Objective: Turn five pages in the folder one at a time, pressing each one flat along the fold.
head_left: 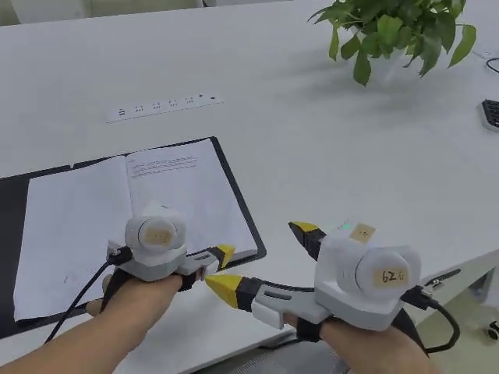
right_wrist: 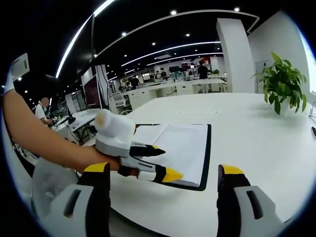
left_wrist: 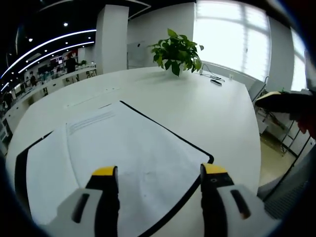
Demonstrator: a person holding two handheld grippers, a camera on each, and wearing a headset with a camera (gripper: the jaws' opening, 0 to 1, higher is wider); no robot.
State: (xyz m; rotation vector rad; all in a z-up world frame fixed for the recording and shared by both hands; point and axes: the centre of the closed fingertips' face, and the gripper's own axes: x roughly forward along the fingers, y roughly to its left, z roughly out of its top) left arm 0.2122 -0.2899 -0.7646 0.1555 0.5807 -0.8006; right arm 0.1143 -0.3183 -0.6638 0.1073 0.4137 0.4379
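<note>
We hold our left gripper (left_wrist: pixel 159 170), jaws released, over the open black folder of white paper pages (left_wrist: pixel 133 143) just ahead; our right gripper (right_wrist: pixel 163 169) hangs released beside it

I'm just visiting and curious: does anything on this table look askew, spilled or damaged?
Nothing stands out. The folder lies open with its pages flat, and the plant and power strip sit tidy on the table.
</note>
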